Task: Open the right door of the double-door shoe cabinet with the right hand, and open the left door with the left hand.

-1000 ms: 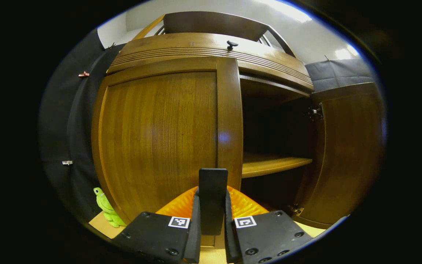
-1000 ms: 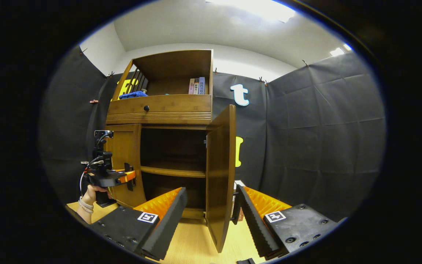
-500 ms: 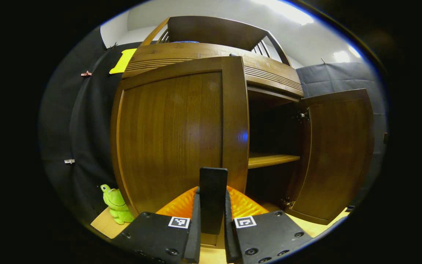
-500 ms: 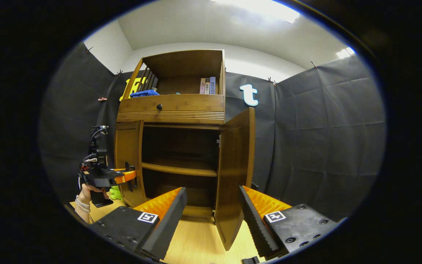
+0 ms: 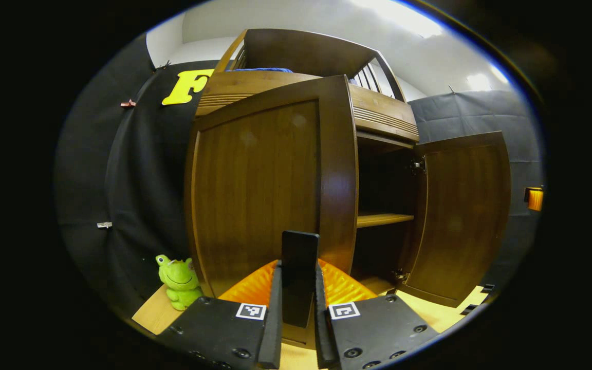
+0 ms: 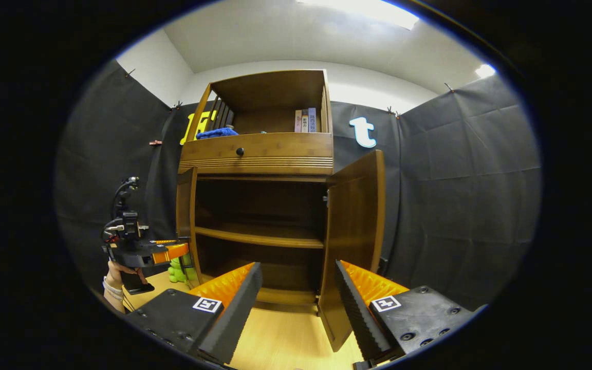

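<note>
Wooden, dark-brown left door (image 5: 265, 185) of the shoe cabinet (image 5: 378, 110) stands partly open in the left gripper view; the left tongs (image 5: 298, 288) pinch its flat black handle (image 5: 299, 267). A green frog toy (image 5: 178, 280) sits left of the cabinet.

In the right gripper view, the right tongs (image 6: 296, 303) are spread, holding nothing, before the cabinet; its right door (image 6: 352, 241) stands wide open.

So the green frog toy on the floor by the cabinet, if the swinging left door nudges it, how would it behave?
The green frog toy looks plush and rounded, so it is probably light and soft and would likely slide or topple rather than resist. It sits upright on the smooth wooden floor, beside the left door, so little would hold it in place. Breakage seems unlikely.
</note>
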`<state>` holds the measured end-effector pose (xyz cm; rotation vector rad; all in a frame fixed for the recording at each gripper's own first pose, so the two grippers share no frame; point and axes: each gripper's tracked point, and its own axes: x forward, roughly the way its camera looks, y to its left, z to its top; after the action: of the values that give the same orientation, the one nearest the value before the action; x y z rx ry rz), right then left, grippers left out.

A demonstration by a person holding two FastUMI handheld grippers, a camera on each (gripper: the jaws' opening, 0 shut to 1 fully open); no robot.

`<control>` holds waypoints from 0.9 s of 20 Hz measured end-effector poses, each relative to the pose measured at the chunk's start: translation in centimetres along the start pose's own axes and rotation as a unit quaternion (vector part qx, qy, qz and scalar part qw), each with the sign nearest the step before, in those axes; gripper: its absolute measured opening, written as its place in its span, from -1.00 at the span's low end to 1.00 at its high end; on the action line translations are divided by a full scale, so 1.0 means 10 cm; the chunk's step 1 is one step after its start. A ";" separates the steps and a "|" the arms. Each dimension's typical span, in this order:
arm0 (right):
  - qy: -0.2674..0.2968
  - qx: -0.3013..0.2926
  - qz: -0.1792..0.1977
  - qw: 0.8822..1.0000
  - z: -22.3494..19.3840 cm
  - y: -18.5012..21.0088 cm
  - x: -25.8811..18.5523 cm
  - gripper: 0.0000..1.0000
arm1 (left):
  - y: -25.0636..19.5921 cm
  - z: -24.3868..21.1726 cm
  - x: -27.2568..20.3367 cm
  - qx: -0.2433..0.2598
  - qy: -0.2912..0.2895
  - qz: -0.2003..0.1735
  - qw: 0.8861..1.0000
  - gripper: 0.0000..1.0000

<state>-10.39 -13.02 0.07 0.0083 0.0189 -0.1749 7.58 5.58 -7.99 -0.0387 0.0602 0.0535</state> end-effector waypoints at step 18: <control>0.022 0.011 0.096 0.995 -0.23 0.86 0.35 0.80 | 0.77 0.01 -0.76 0.016 -0.006 0.059 0.998 -0.51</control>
<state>-5.53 -5.17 -2.20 0.0359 0.0603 0.0171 -0.45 12.83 -7.72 -0.0031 0.0511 0.1717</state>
